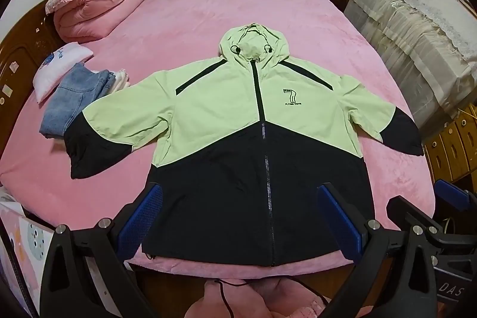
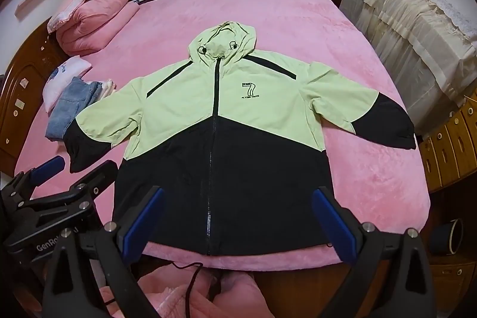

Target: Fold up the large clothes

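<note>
A hooded jacket (image 1: 214,109) (image 2: 190,112), light green above and black below, lies flat and zipped on the pink bed, hood pointing away, both sleeves spread out. My left gripper (image 1: 238,213) hangs open above the jacket's black hem, nothing between its blue pads. My right gripper (image 2: 237,216) is also open above the hem, a little to the right of the left one. The right gripper shows at the right edge of the left wrist view (image 1: 447,198). In the right wrist view the left gripper (image 2: 74,172) shows at the lower left. Neither touches the cloth.
Folded jeans (image 1: 71,103) and a white pillow (image 1: 56,64) lie at the bed's left side, a rolled pink quilt (image 1: 98,11) behind them. A cloth-covered cabinet (image 1: 417,29) stands to the right, wooden drawers (image 2: 447,148) below it. The near bed edge (image 2: 268,258) runs under the hem.
</note>
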Available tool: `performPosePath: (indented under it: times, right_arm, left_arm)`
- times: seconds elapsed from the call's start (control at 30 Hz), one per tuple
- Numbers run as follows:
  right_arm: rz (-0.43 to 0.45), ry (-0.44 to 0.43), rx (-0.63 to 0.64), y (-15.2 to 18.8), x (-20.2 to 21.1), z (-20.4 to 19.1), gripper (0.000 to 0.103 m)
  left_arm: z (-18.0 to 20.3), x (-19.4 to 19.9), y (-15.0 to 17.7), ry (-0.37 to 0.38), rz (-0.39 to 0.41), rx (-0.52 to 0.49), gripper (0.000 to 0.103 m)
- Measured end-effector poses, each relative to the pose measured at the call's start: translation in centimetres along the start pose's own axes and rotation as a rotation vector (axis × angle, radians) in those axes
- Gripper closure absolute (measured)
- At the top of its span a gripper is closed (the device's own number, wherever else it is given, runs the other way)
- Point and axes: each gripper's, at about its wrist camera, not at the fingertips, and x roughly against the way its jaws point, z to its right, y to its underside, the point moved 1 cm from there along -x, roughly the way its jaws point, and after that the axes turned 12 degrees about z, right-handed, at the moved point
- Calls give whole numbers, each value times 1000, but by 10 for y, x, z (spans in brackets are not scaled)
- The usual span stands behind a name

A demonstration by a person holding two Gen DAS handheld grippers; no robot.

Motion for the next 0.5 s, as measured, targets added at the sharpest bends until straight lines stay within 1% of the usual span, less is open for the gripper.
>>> performPosePath:
  times: [0.17, 0.5]
  right_arm:
    - [13, -2, 26, 0, 4, -3, 4]
    - [21, -4, 30, 1, 5, 1, 4]
  left_arm:
    - [1, 7, 1, -10, 19, 5, 1]
    - [7, 11, 4, -31, 28, 2, 1]
